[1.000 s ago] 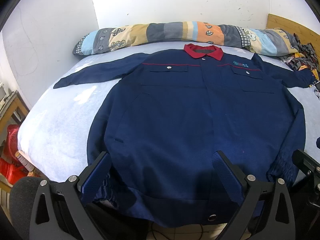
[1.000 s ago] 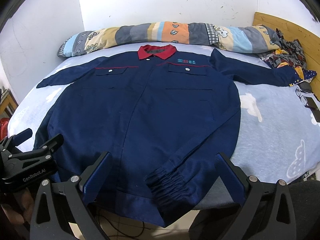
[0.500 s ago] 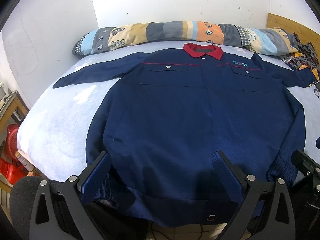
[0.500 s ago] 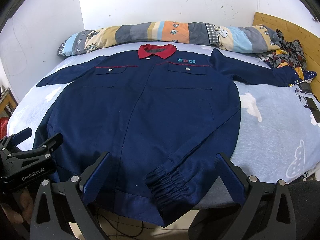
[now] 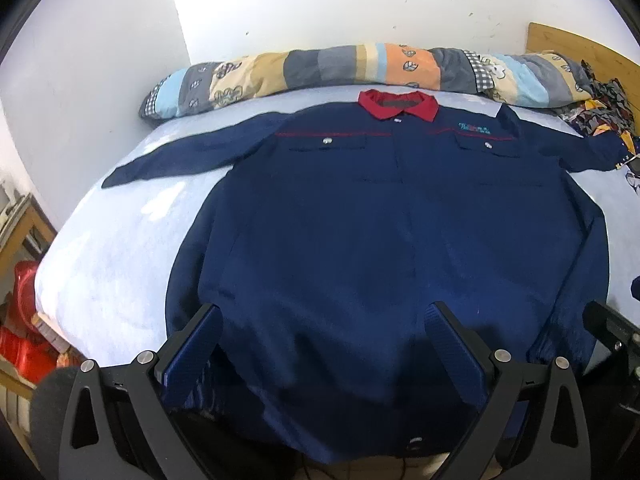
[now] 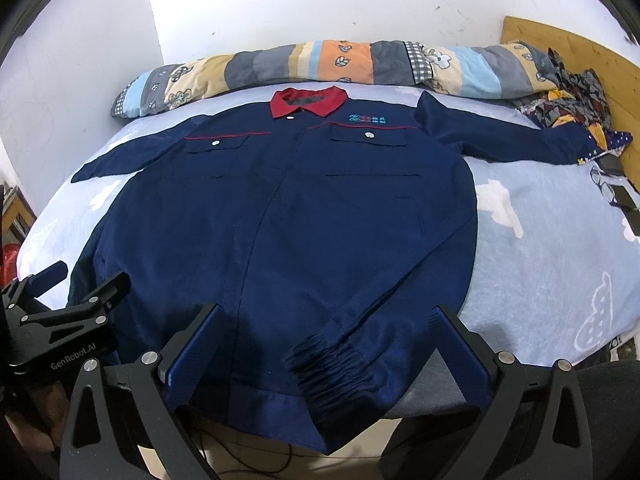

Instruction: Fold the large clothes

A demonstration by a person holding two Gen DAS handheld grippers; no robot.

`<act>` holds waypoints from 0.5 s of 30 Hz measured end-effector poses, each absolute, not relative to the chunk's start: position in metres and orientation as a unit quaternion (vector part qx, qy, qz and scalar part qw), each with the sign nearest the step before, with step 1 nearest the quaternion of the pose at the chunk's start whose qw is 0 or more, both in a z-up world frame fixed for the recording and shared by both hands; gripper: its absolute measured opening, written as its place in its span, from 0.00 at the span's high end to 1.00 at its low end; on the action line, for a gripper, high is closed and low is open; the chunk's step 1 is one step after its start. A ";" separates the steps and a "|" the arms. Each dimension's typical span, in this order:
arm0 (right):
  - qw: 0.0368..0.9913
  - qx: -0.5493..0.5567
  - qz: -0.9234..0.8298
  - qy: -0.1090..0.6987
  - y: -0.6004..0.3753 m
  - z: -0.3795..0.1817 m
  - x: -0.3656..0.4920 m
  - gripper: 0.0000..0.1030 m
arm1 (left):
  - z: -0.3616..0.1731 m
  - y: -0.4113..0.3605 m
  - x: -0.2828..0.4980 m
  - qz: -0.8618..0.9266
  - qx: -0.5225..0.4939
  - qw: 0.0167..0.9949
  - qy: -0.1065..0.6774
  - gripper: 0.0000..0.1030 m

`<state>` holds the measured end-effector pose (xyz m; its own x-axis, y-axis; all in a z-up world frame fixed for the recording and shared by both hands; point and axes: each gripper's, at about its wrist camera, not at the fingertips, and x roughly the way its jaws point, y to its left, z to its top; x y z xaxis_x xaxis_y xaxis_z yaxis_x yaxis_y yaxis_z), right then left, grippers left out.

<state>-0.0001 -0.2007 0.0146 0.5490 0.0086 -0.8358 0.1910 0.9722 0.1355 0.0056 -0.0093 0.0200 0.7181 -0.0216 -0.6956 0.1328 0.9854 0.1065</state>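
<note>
- The jacket (image 6: 280,220) is dark navy, with a red collar (image 6: 308,101), thin red piping across the chest, silver-white snap buttons on the pockets and teal lettering (image 6: 367,119) on one breast.
- The bed sheet (image 6: 540,248) is pale blue with white cloud shapes.
- The rolled quilt (image 6: 340,62) along the bed's far edge is a patchwork of orange, grey, tan, cream and light blue, with leaf prints and a blue-white checked patch.
- The clothes pile (image 6: 572,100) at the far right corner mixes dark, orange and yellow prints.
- The headboard (image 6: 560,36) is light wood.
- The fingers (image 6: 192,348) carry blue pads on black frames.
- The wall (image 6: 320,0) is white.
</note>
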 end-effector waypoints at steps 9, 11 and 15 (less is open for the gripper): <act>0.883 0.092 -0.077 0.454 -0.230 0.030 0.011 0.01 | 0.045 -0.037 0.063 -0.083 0.076 0.930 0.350 0.01; 0.885 0.096 -0.069 0.450 -0.245 0.036 0.017 0.01 | 0.045 -0.047 0.080 -0.097 0.082 0.928 0.350 0.01; 0.881 0.128 -0.058 0.451 -0.290 0.042 0.032 0.00 | 0.013 -0.063 0.113 -0.100 0.123 0.909 0.385 0.03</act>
